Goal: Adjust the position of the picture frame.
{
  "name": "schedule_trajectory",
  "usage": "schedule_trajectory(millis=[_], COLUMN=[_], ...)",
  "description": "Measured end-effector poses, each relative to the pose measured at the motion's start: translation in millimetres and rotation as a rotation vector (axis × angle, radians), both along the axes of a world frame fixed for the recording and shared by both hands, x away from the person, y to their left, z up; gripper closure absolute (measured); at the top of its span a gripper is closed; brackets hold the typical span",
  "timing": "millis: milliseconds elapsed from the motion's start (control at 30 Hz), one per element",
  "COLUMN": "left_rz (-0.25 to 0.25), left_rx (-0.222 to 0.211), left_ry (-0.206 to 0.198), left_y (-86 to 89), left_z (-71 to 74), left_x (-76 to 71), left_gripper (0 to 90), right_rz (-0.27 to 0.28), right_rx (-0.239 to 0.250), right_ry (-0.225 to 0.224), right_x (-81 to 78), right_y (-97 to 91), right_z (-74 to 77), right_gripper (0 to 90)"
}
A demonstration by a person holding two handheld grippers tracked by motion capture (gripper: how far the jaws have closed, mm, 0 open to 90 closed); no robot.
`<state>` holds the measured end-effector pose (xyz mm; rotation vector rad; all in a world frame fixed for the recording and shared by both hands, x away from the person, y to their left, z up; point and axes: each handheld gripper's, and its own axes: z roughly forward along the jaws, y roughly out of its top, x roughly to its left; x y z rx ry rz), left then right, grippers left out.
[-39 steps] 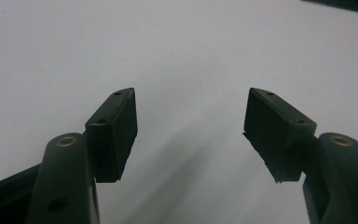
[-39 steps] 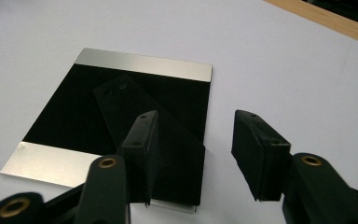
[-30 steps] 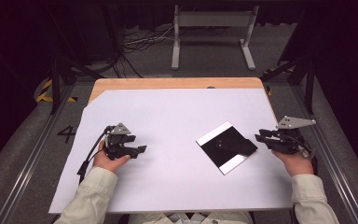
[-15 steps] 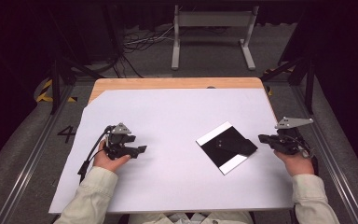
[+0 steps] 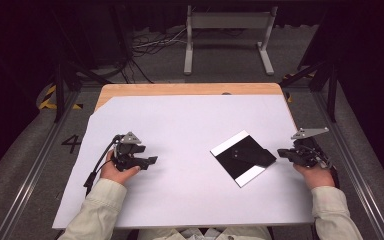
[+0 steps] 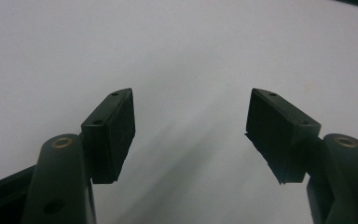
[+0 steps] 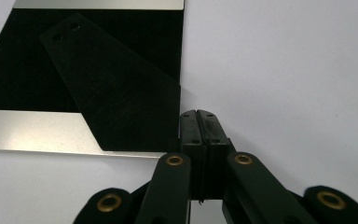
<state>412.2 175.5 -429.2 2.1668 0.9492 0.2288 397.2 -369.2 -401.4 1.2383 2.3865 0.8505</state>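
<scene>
Two hand-held grippers, left spread wide, right clenched empty beside black panel on table

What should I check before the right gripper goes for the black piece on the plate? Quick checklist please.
1. Right gripper jaws: shut with nothing between them, having just closed. Not ok for a pick; open first.
2. Black flat piece position: lies flat on the black plate with silver edges, one corner overhanging toward the right gripper. Ok.
3. Right gripper to the piece: apart, just short of the plate's edge. Ok.
4. Left gripper jaws: open, nothing between them. Ok.
5. Left gripper out of the way: far from the plate, over bare white sheet. Ok.
6. Whether the piece is loose or fastened to the plate: cannot tell.
</scene>
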Motion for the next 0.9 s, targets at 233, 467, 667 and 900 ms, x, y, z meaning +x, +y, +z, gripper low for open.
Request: schedule_trajectory(millis=[233, 467, 667, 900], left_rz=[-0.003, -0.006, -0.007, -0.006], left_rx=[0.009, 0.018, 0.02, 0.02], left_ry=[0.006, 0.005, 0.007, 0.008], left_y=[-1.5, -2.1, -2.9, -3.4], left_z=[-1.0, -1.8, -2.3, -2.7], left_x=[0.0, 0.2, 0.1, 0.2], left_gripper=[33.3, 33.2, 33.2, 33.2], right_rz=[-0.005, 0.001, 0.009, 0.014], right_rx=[-0.015, -0.03, -0.046, -0.053], right_ry=[0.033, 0.054, 0.058, 0.063], right_x=[3.4, 6.6, 7.6, 6.8], right_y=[1.5, 2.9, 5.9, 6.8], right_z=[-8.1, -16.2, -18.9, -18.6], right_gripper=[89.5, 89.5, 89.5, 89.7])
